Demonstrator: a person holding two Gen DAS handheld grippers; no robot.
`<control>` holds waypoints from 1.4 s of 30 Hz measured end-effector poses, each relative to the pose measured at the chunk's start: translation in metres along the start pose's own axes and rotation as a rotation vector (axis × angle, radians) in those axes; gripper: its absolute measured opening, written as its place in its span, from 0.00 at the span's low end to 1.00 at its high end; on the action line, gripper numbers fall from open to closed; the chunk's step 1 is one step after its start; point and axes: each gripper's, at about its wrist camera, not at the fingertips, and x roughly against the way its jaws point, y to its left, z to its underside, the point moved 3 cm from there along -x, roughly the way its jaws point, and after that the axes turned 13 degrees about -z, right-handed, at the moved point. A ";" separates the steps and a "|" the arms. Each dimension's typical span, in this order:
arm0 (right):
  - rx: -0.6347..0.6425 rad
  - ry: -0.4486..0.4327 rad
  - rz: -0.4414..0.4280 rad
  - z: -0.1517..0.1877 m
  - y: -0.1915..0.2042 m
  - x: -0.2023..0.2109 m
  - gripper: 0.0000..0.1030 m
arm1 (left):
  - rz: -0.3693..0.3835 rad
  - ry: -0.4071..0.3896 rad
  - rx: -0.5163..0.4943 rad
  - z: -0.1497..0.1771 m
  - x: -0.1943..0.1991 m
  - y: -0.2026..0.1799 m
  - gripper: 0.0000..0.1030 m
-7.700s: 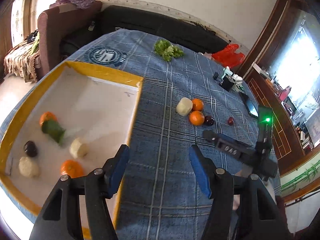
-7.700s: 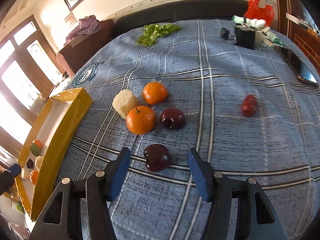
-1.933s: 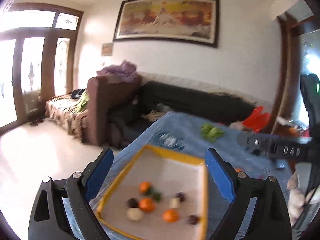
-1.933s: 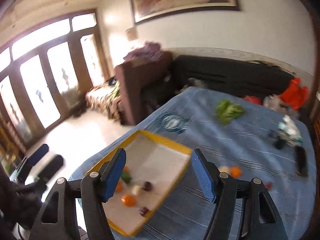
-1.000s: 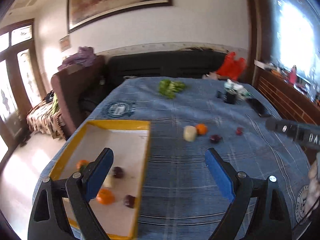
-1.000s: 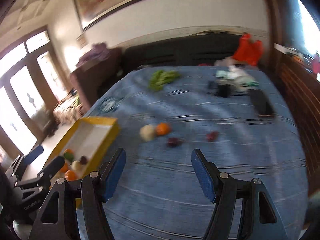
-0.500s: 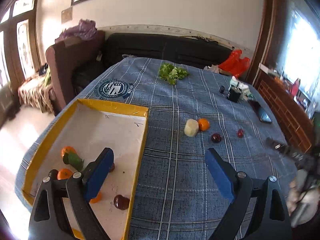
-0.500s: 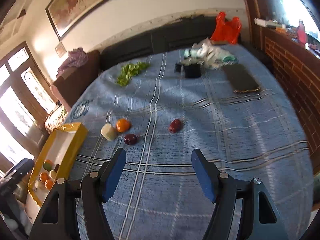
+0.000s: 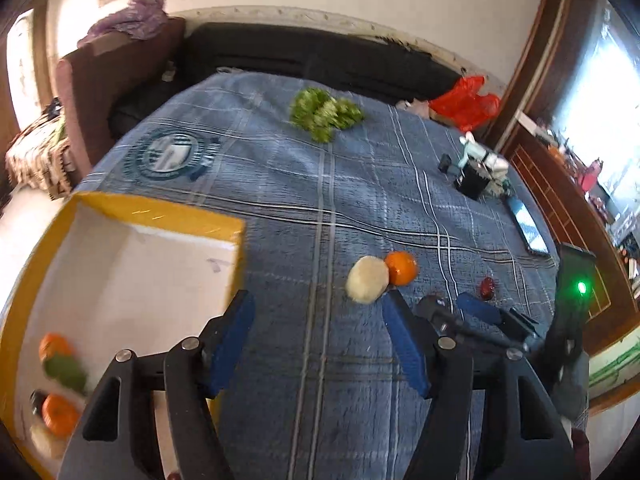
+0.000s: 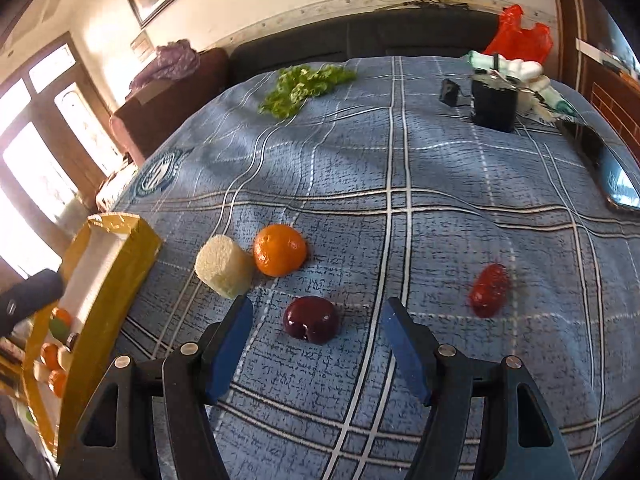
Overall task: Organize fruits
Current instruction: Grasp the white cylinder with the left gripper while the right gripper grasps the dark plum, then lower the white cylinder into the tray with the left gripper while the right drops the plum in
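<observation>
In the right wrist view my right gripper (image 10: 316, 344) is open and empty, low over the blue plaid cloth, with a dark purple plum (image 10: 311, 319) just ahead between its fingertips. An orange (image 10: 280, 250), a pale yellow cylinder fruit (image 10: 225, 266) and a red fruit (image 10: 489, 289) lie beyond. The yellow-rimmed tray (image 10: 116, 264) with several fruits stands at the left. In the left wrist view my left gripper (image 9: 320, 340) is open and empty beside the tray (image 9: 160, 216); the right gripper (image 9: 472, 312) shows at its right, near the pale fruit (image 9: 367, 284) and orange (image 9: 401, 267).
Green lettuce (image 10: 304, 84) lies at the cloth's far side. A black box (image 10: 494, 104) with white items and a phone (image 10: 608, 168) sit at the far right. A red bag (image 10: 520, 36) and a dark sofa (image 10: 360, 48) are behind the table.
Both grippers have come down toward the table. The right one now sits low, right behind the dark plum; the left one hangs by the tray's right edge.
</observation>
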 end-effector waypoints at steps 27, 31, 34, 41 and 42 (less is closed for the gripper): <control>0.055 0.004 -0.018 0.007 0.002 -0.003 0.31 | 0.013 0.069 -0.144 -0.002 -0.083 -0.059 0.32; 0.079 0.000 0.000 0.008 0.006 -0.002 0.31 | 0.022 0.061 -0.104 -0.003 -0.071 -0.053 0.32; 0.078 -0.015 -0.007 0.008 0.009 0.002 0.30 | 0.035 0.035 -0.068 -0.003 -0.052 -0.046 0.32; 0.098 -0.051 -0.005 0.007 0.015 0.010 0.30 | 0.023 -0.044 0.001 0.005 0.006 -0.010 0.32; 0.101 -0.052 -0.005 0.007 0.016 0.010 0.30 | 0.013 -0.061 0.010 0.007 0.015 -0.002 0.32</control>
